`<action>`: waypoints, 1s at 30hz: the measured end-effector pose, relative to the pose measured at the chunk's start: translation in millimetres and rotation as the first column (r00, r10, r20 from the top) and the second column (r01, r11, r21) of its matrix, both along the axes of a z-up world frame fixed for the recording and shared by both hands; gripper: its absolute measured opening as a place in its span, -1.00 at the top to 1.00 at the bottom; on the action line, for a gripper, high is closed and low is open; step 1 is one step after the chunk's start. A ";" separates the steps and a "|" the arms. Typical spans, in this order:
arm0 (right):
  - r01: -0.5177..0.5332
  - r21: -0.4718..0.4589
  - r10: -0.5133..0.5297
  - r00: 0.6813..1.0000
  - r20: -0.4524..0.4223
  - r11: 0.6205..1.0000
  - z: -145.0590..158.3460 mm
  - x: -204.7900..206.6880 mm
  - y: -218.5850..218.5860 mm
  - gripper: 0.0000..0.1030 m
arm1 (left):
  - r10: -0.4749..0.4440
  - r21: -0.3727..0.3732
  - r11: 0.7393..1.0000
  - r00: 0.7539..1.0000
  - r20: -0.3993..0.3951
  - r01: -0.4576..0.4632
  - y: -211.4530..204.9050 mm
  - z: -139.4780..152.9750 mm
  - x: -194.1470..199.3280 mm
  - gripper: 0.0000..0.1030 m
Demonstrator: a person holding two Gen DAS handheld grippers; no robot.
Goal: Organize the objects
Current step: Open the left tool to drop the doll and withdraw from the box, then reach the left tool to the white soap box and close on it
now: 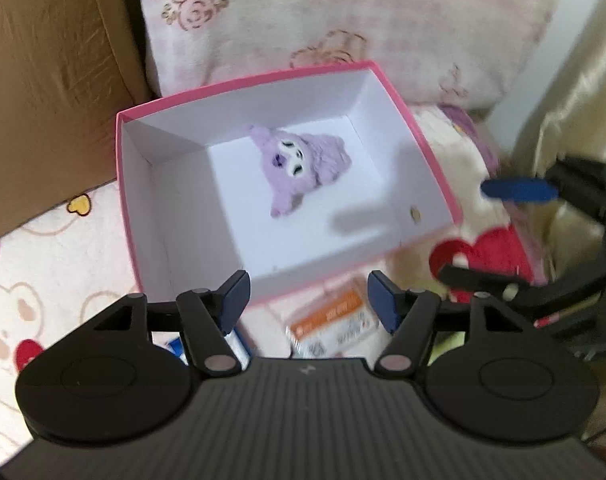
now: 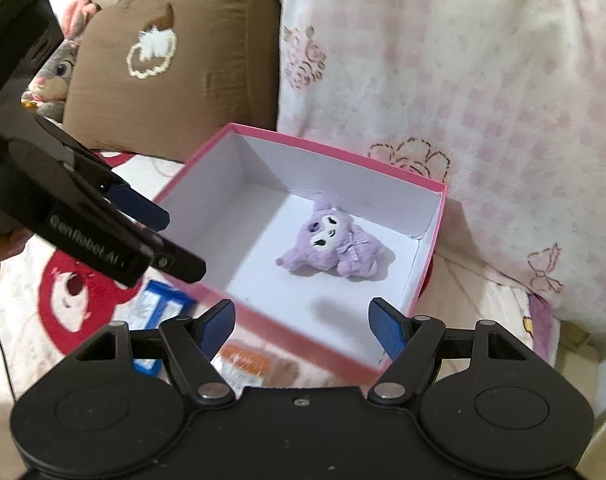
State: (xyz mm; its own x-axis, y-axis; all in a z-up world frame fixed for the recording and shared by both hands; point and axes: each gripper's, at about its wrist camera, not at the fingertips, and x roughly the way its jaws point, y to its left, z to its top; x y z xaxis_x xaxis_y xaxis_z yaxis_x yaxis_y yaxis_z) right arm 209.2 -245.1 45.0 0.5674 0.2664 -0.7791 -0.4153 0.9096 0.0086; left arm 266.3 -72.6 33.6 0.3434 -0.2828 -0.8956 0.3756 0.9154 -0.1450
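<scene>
A pink box (image 1: pixel 435 168) with a white inside stands open on a patterned bedspread. A small purple plush toy (image 1: pixel 299 164) lies alone on its floor; it also shows in the right wrist view (image 2: pixel 331 248) inside the box (image 2: pixel 435 232). My left gripper (image 1: pixel 309 300) is open and empty, just in front of the box's near wall. My right gripper (image 2: pixel 301 328) is open and empty at the box's near corner. An orange-and-white packet (image 1: pixel 331 320) and a blue-and-white packet (image 2: pixel 159 308) lie on the bedspread under the grippers.
A brown cushion (image 2: pixel 175 64) and a pink-checked pillow (image 2: pixel 463 80) lean behind the box. A grey rabbit plush (image 2: pixel 55 72) sits at the far left. The other gripper reaches in at the right of the left wrist view (image 1: pixel 519 190) and at the left of the right wrist view (image 2: pixel 143 208).
</scene>
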 end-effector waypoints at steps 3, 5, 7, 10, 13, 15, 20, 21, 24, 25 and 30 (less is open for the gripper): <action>-0.005 0.022 0.005 1.000 0.006 1.000 13.5 -17.5 -0.3 -0.52 | -0.038 0.038 0.999 0.999 0.003 0.038 -2.8 5.7 -20.1 -0.27; -0.014 0.033 0.014 1.000 -0.006 0.999 20.7 -27.8 -1.5 -0.54 | -0.059 0.045 0.997 0.998 -0.002 0.059 -3.0 6.7 -31.7 -0.29; -0.021 0.030 0.021 1.000 -0.006 0.999 26.0 -39.2 -1.7 -0.55 | -0.077 0.053 0.996 0.997 -0.014 0.078 -1.7 8.9 -44.6 -0.29; -0.027 0.034 0.027 0.999 -0.021 0.999 28.3 -54.6 -3.5 -0.55 | -0.101 0.058 0.993 0.995 -0.021 0.102 0.0 10.4 -63.7 -0.30; -0.031 0.035 0.032 0.999 -0.039 0.999 25.8 -69.3 -5.4 -0.55 | -0.119 0.062 0.991 0.992 -0.031 0.121 2.4 10.1 -80.5 -0.30; -0.031 0.031 0.033 0.998 -0.052 0.999 22.8 -79.6 -5.8 -0.55 | -0.132 0.066 0.989 0.991 -0.031 0.133 3.6 10.5 -91.2 -0.32; -0.031 0.032 0.033 0.997 -0.070 0.999 20.1 -102.0 -7.9 -0.56 | -0.144 0.069 0.987 0.989 -0.031 0.146 6.8 13.7 -113.4 -0.34; -0.030 0.034 0.033 0.997 -0.072 0.999 20.1 -105.9 -8.5 -0.56 | -0.148 0.067 0.986 0.989 -0.028 0.149 6.8 15.1 -117.3 -0.35; -0.029 0.044 0.032 0.997 -0.071 0.999 22.0 -119.3 -9.5 -0.58 | -0.156 0.065 0.985 0.987 -0.021 0.157 7.4 19.1 -128.8 -0.38; -0.031 0.048 0.034 0.997 -0.069 0.998 22.2 -123.0 -9.7 -0.60 | -0.157 0.062 0.985 0.987 -0.019 0.158 7.7 19.9 -132.1 -0.39; -0.048 0.035 0.049 0.998 -0.036 0.998 16.0 -144.0 -5.7 -0.66 | -0.145 0.045 0.988 0.989 -0.015 0.146 10.3 17.0 -145.9 -0.52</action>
State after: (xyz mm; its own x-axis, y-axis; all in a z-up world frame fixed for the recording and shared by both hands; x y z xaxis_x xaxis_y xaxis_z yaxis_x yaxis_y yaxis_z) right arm 65.2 -250.8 61.0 0.5245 0.3196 -0.7891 -0.4576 0.8874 0.0553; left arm 120.4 -62.2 50.6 0.2912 -0.2879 -0.9123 0.5038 0.8568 -0.1096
